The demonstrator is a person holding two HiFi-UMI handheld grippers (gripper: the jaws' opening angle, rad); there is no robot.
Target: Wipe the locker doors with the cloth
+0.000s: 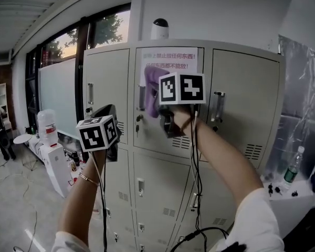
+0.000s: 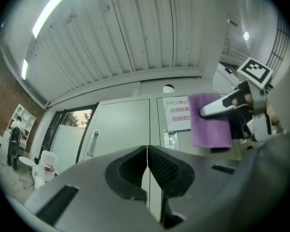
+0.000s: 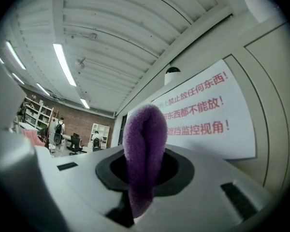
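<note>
An open-plan office: grey metal lockers [image 1: 168, 156] bearing a printed notice [image 1: 173, 56] fill the head view, a dome camera [image 1: 159, 29] on top at twelve o'clock, what looks like a water dispenser [image 1: 52, 151] at nine. The right gripper view shows ceiling strip lights [image 3: 63, 64] and, at nine o'clock, office chairs [image 3: 76, 144] and shelves [image 3: 36, 112] by a brick wall [image 3: 82, 123]

We see the pale grey metal locker bank [image 1: 107, 83] standing on the glossy grey floor [image 1: 16, 203], a white domed device [image 1: 159, 29] on its top, a white red-lettered paper notice [image 1: 173, 58] stuck to its middle door
</note>
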